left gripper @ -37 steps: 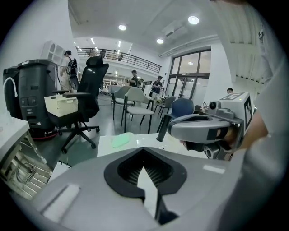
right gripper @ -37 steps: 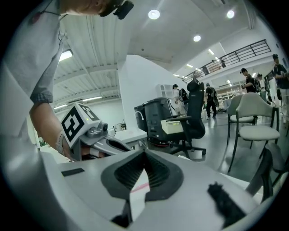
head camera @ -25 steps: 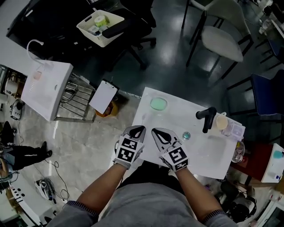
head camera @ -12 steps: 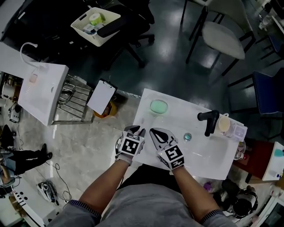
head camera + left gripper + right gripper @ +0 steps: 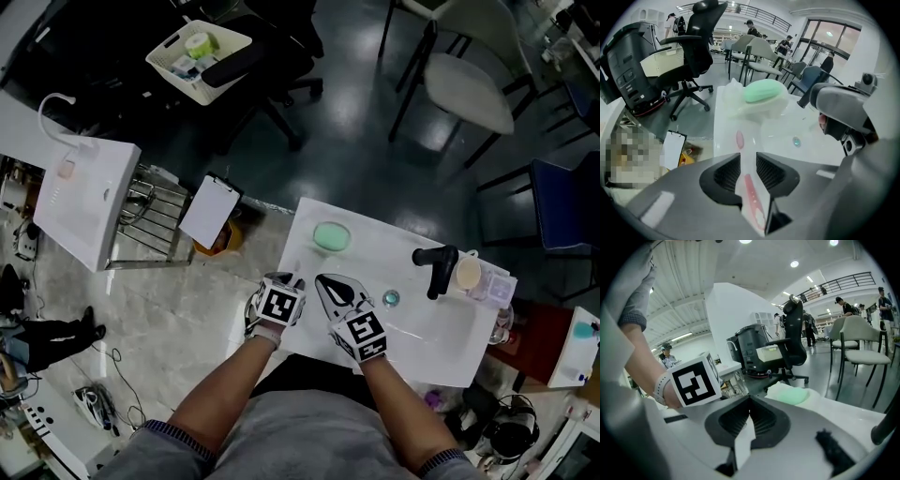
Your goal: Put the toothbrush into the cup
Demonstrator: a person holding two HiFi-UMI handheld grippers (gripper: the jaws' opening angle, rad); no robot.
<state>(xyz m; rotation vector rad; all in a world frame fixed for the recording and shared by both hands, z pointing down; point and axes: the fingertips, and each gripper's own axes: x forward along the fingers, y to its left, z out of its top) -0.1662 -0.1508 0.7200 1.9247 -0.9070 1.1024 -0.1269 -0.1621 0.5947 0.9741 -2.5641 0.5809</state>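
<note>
Looking along your left tongs (image 5: 748,161), you see the toothbrush (image 5: 751,191) lying on the white surface (image 5: 820,140), in the gap between the pads. They have just been opening and stand spread around it. It is slim and pale, with a pink stripe down the handle and a pink oval end just past the tips. Your right tongs (image 5: 749,401), just beside, are pressed together on nothing.

Likely open office — swivel chair (image 5: 701,42), worktable (image 5: 417,314)
</note>
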